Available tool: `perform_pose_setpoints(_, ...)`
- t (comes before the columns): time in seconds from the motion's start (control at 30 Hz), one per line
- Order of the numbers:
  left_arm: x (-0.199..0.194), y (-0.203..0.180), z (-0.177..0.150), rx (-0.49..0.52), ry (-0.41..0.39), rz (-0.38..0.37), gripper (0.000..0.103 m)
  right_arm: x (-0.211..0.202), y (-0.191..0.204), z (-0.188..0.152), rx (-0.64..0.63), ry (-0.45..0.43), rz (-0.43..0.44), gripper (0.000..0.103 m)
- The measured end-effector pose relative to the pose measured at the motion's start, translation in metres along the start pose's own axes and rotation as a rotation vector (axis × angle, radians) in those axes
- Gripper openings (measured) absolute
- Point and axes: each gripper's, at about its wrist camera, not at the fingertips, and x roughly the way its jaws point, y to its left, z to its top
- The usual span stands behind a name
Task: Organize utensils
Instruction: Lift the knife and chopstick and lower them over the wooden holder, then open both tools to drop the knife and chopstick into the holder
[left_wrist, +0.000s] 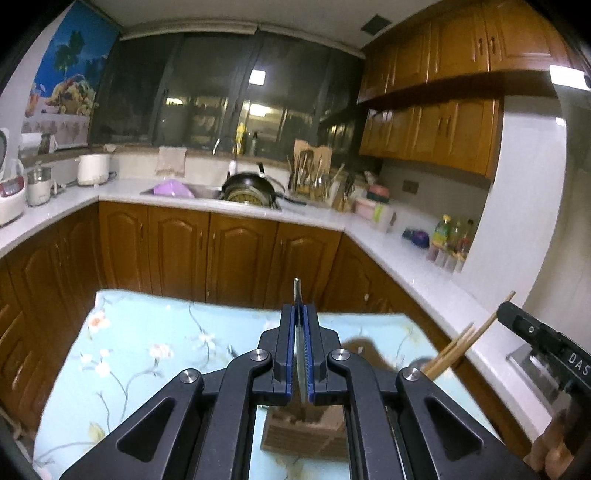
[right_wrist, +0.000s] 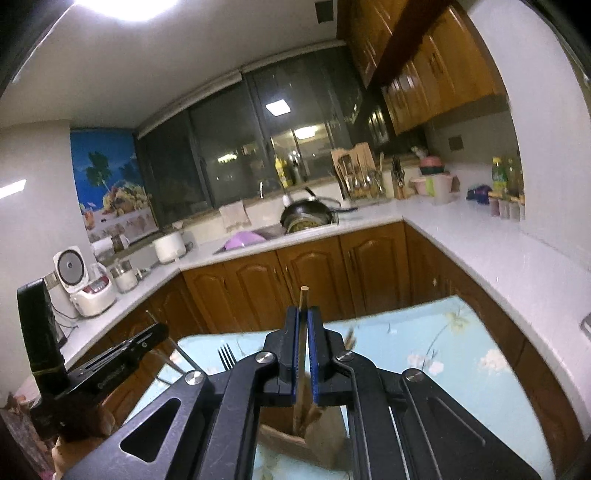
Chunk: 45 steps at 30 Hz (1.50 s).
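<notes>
1. Dim kitchen with brown wooden cabinets (left_wrist: 240, 251) and a white L-shaped counter (left_wrist: 399, 254); in the foreground, a table under a pale blue floral cloth (left_wrist: 147, 343).
2. At nine o'clock in the right wrist view, lying on the cloth: a metal fork (right_wrist: 226, 356).
3. At centre in the left wrist view: left gripper (left_wrist: 300, 343) clenched on a thin serrated metal knife blade (left_wrist: 297, 295), tip poking out toward twelve o'clock.
4. Straight below at six o'clock: a brown wooden slotted utensil block (left_wrist: 306, 430), partly hidden by the gripper frame.
5. At three o'clock in that view: a bundle of light wooden chopsticks (left_wrist: 458, 345) slanting up beside the other tool.
6. In the right wrist view: right gripper (right_wrist: 303, 343) clamped on a chopstick, end showing at twelve o'clock; below it at six o'clock, a brown holder (right_wrist: 295, 439), edges blurred.
7. Step in hand, judged: carrying both pieces to their holders.
8. Next move probably calls for lining the blade up with a slot, lowering, then releasing; the same for the chopstick.
</notes>
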Motion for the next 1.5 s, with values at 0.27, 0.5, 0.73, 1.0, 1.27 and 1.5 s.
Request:
perform_pose_setpoints(0.27, 0.016, 0.005, 0.012, 0.019, 0.050, 0.005, 0.004, 0.019, -0.009, -0.025, 0.033, 0.075, -0.012, 0.005)
perform_pose_setpoints(0.5, 0.011, 0.012, 0.023, 0.024, 0.059, 0.002, 0.004, 0.017, -0.009, -0.023, 0.035, 0.081, -0.015, 0.005)
perform_pose_setpoints(0.73, 0.007, 0.016, 0.020, 0.016, 0.079, -0.002, 0.005, 0.020, -0.013, -0.023, 0.049, 0.095, -0.010, 0.008)
perform_pose_setpoints(1.0, -0.020, 0.017, 0.017, -0.022, 0.056, -0.022, 0.031, -0.001, -0.014, -0.019, 0.067, 0.069, 0.002, 0.033)
perform_pose_setpoints(1.27, -0.080, 0.032, -0.012, -0.055, -0.005, -0.025, 0.052, -0.042, -0.013, -0.028, 0.065, 0.024, 0.009, 0.054)
perform_pose_setpoints(1.5, -0.128, 0.046, -0.057, -0.070, 0.006, 0.002, 0.058, -0.068, -0.008, -0.070, 0.053, 0.039, 0.017, 0.067)
